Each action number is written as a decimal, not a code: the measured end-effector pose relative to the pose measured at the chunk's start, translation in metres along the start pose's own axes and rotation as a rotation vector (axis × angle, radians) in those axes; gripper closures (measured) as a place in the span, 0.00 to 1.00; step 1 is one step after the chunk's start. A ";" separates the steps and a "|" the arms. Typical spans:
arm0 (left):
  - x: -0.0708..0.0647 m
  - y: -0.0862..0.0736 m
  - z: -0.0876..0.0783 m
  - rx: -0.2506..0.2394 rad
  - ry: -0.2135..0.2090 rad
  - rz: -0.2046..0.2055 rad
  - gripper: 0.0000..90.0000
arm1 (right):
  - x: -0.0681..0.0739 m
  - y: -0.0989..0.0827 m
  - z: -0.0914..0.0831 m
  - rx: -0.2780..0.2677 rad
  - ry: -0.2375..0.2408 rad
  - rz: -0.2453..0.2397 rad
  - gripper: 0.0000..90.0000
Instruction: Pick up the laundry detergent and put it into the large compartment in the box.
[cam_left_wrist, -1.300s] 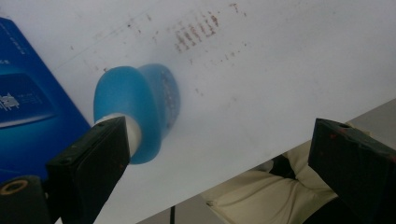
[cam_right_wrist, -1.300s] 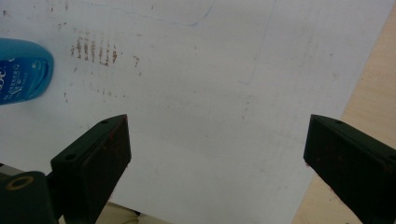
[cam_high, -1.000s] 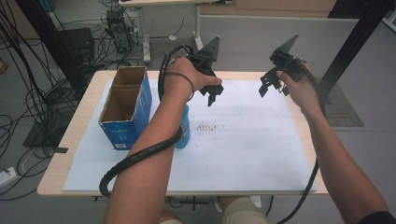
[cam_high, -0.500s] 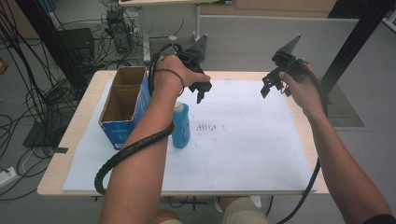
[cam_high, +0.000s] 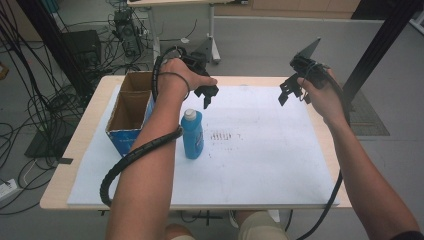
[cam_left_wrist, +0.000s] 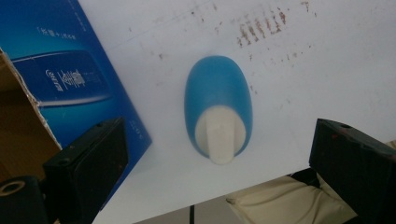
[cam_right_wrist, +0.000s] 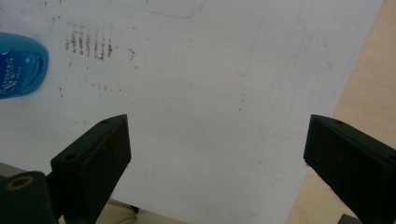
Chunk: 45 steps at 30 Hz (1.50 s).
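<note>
A blue bottle (cam_high: 192, 134) with a white cap stands upright on the white sheet (cam_high: 260, 160), just right of the open box (cam_high: 129, 112). My left gripper (cam_high: 206, 95) hangs open in the air above and beyond the bottle, touching nothing. In the left gripper view the bottle (cam_left_wrist: 218, 100) sits straight below, between the wide-apart jaws of that gripper (cam_left_wrist: 219, 163), with the box's blue side (cam_left_wrist: 65, 79) to its left. My right gripper (cam_high: 289, 91) is raised over the sheet's far right part, open and empty. In the right gripper view, that gripper (cam_right_wrist: 217, 154) faces bare sheet, the bottle (cam_right_wrist: 21, 65) at the left edge.
The cardboard box with blue printed sides stands at the table's left, its top open. Brown smudges (cam_high: 222, 136) mark the sheet beside the bottle. A bare wooden table edge (cam_right_wrist: 369, 93) runs along the sheet's right side. Cables and equipment lie on the floor beyond the table.
My left hand and gripper have drawn back toward the far side and up, uncovering the bottle, which stands free. The right gripper has barely moved.
</note>
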<state>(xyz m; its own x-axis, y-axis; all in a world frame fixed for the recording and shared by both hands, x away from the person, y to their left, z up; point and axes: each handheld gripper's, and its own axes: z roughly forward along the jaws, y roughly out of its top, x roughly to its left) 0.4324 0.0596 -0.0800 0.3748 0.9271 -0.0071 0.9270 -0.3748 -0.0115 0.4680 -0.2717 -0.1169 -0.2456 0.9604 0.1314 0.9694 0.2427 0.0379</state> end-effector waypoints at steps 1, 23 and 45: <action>0.002 0.000 0.001 -0.003 -0.007 -0.006 0.06 | 0.000 0.000 0.000 0.002 -0.002 -0.001 0.08; 0.004 0.001 0.012 0.003 -0.004 -0.002 0.06 | -0.001 -0.003 -0.001 0.000 -0.004 0.003 0.08; 0.004 0.005 0.051 0.037 -0.032 0.001 0.06 | 0.002 -0.004 0.001 0.003 -0.007 -0.004 0.08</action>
<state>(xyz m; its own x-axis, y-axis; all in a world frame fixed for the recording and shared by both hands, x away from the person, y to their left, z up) 0.4375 0.0618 -0.1309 0.3742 0.9265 -0.0387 0.9254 -0.3758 -0.0486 0.4634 -0.2708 -0.1176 -0.2497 0.9603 0.1247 0.9683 0.2471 0.0359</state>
